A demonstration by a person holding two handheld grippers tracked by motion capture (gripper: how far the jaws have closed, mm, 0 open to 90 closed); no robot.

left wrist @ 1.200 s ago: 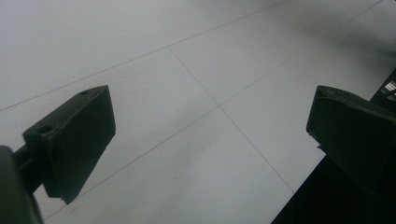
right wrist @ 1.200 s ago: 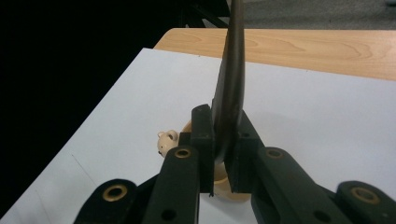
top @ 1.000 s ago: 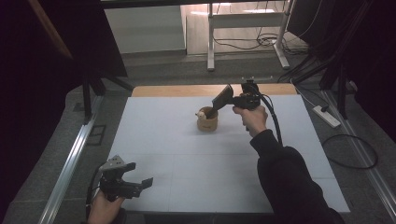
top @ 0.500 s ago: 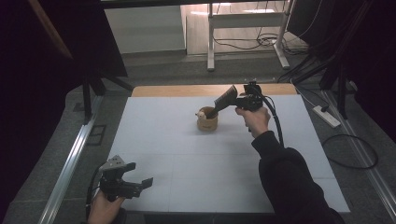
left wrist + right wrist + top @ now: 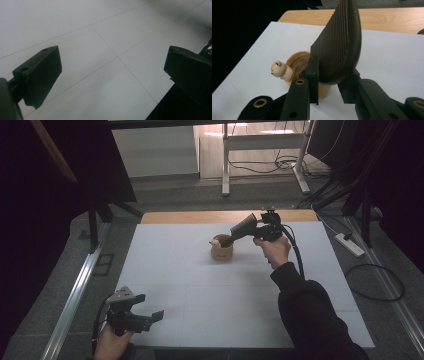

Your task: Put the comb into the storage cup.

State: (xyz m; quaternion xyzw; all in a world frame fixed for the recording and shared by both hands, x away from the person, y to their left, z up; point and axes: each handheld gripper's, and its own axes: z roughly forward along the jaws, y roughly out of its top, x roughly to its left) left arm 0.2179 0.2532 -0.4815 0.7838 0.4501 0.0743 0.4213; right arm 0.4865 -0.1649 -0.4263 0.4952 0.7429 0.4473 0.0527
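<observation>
A: High view: right gripper [image 5: 231,238] mid-frame, clamped on a dark comb [image 5: 243,227], tips at the wooden cup [image 5: 221,251] with the bear figure [image 5: 216,241]. Left gripper [image 5: 150,316] lower left, on the worktop [image 5: 200,290].
B: Left gripper view?
A: Jaws wide, empty.
B: Right gripper view?
A: Comb between jaws, cup behind, centre-left. Probably going in; keep it upright, miss the bear.
</observation>
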